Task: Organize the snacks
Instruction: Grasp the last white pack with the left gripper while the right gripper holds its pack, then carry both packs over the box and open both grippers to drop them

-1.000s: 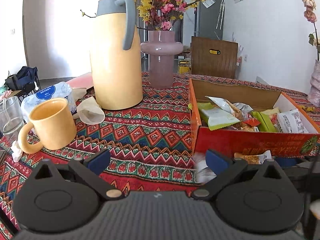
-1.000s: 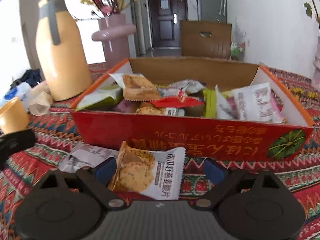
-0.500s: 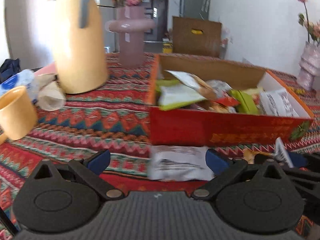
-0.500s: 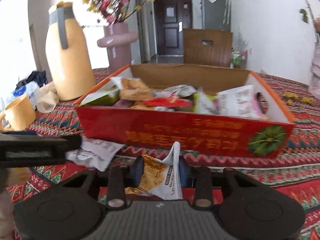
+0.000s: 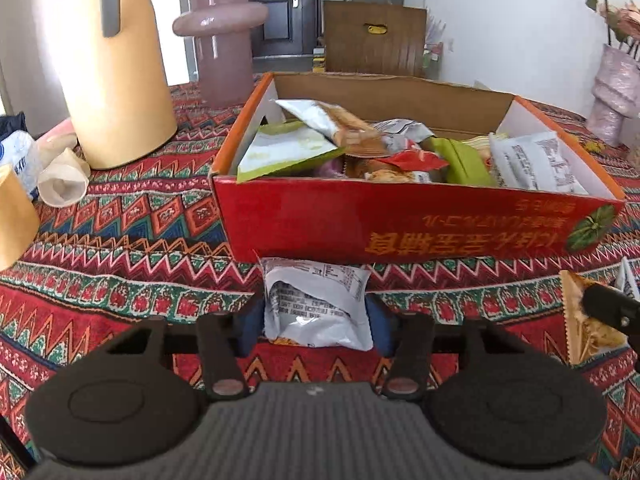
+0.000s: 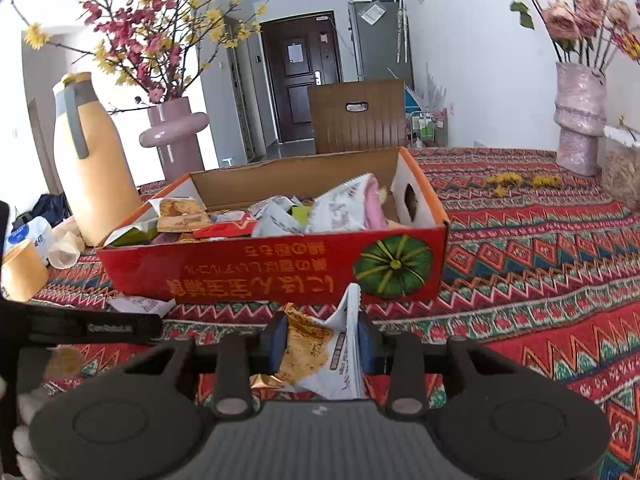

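Observation:
A red cardboard box holding several snack packets stands on the patterned tablecloth; it also shows in the right wrist view. My left gripper is shut on a white snack packet lying just in front of the box. My right gripper is shut on a crumpled orange-and-white biscuit packet, held in front of the box's right end. That packet and the right gripper's finger show at the right edge of the left wrist view.
A yellow thermos jug and a pink vase stand left of the box. A yellow mug and crumpled paper lie at far left. A pink vase of roses stands at back right.
My left gripper swung right to the white packet and closed on it. My right gripper closed on the biscuit packet and lifted it, moving towards the box's right end.

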Tool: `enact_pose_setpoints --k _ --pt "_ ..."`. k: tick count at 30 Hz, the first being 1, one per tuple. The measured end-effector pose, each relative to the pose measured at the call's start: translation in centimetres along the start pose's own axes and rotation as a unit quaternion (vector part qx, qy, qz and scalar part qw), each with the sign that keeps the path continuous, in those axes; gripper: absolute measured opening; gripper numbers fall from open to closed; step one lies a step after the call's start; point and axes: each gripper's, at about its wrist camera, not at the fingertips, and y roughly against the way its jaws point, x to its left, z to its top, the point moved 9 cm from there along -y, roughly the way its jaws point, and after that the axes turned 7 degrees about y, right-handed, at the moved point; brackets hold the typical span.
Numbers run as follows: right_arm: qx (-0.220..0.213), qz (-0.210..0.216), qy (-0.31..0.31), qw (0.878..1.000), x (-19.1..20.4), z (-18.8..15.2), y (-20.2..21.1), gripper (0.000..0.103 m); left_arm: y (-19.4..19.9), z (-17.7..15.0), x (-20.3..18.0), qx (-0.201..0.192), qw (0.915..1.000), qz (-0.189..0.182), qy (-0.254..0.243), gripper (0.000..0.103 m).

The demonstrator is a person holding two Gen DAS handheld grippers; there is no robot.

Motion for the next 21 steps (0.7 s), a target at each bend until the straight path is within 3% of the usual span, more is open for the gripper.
enact_pose_setpoints --k 7,11,16,21 --pt "-0.006 0.005 -0.005 1.000 -0.1 -0.3 0.5 0.035 3.2 0.3 -0.5 -0.032 0.9990 -0.031 -0.012 0.052" --pt "-0.036 0.011 0.004 0.999 0.2 1.1 1.6 0.035 6.7 2.2 -1.6 -0.086 0.9938 -0.068 -0.020 0.052" --pt "-0.085 0.002 0.028 0.996 0.6 6.0 1.0 0.035 8.5 7.1 -2.7 -0.141 0.9873 -0.072 -0.013 0.053" --pt "-0.107 -0.009 0.038 0.994 0.8 10.9 -1.6 0.035 6.1 10.3 -3.1 -0.143 0.9882 -0.054 0.001 0.054"
